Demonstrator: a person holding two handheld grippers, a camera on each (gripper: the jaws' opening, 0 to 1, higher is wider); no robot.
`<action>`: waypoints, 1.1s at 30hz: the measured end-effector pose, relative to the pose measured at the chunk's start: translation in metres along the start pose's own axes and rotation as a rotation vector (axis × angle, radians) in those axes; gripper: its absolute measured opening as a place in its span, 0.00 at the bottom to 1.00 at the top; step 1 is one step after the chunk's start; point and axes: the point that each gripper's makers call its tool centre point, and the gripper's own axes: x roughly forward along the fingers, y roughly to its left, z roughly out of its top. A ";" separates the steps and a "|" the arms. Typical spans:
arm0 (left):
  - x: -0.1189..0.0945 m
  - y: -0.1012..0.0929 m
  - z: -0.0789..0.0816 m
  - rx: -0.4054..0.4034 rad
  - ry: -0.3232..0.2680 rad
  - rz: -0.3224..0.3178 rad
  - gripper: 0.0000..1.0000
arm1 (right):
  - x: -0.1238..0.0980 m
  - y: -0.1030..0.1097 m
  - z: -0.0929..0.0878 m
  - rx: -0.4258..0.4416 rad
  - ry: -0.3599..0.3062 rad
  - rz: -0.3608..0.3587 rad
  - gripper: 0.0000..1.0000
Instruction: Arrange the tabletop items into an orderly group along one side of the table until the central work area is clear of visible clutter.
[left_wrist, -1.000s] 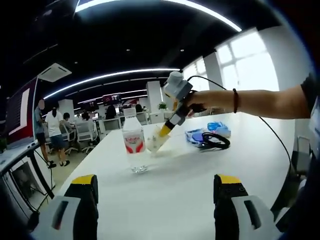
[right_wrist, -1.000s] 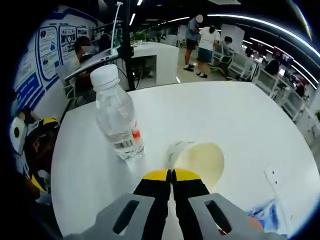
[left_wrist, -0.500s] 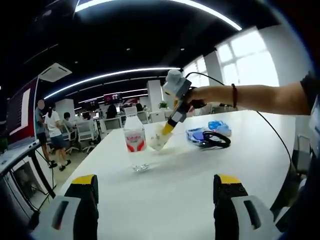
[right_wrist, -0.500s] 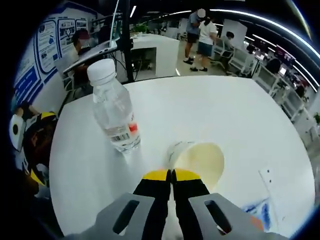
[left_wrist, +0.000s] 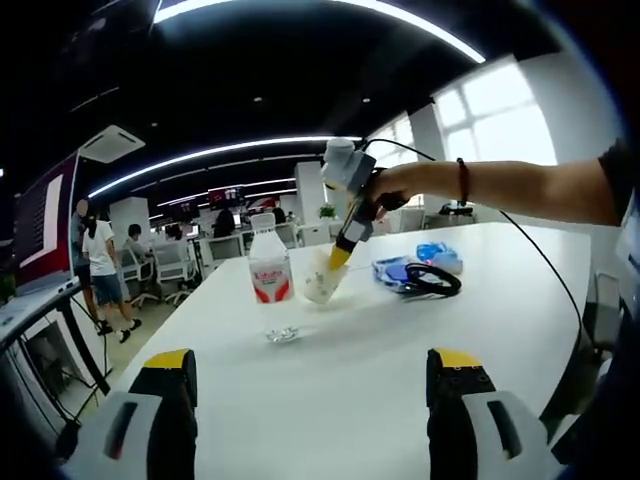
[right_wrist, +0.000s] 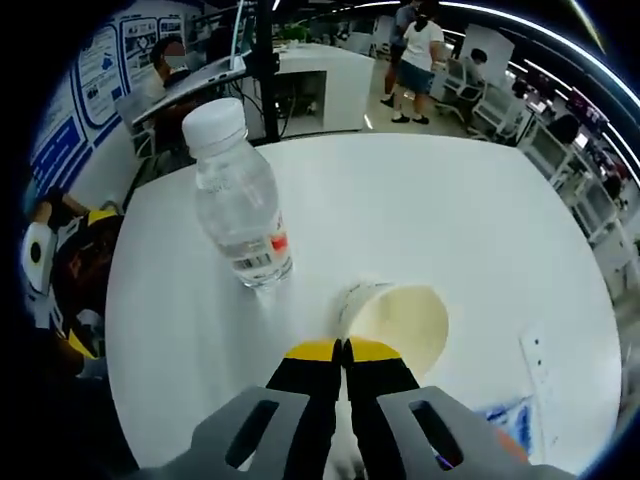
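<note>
Water bottle (right_wrist: 240, 205): one
Paper cup (right_wrist: 400, 318): one
Headphones (left_wrist: 428, 281): one pair
Blue packets (left_wrist: 436, 256): two

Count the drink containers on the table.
2: a water bottle standing on the table, and a paper cup beside it, pinched by the right gripper.

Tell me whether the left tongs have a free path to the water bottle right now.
Probably yes. The left tongs are open and empty, and bare white table lies between them and the water bottle. The right tongs, shut on the paper cup, sit just beside it and could crowd the approach.
</note>
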 end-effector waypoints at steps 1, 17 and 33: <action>0.000 0.000 0.000 0.000 0.000 0.000 0.95 | 0.000 0.000 0.001 0.000 0.001 0.000 0.00; -0.003 0.003 -0.005 -0.008 0.004 0.007 0.95 | -0.003 0.000 0.004 -0.101 0.169 0.018 0.00; -0.006 0.009 -0.006 -0.009 0.005 0.022 0.94 | -0.004 0.002 0.000 -0.112 0.300 0.036 0.00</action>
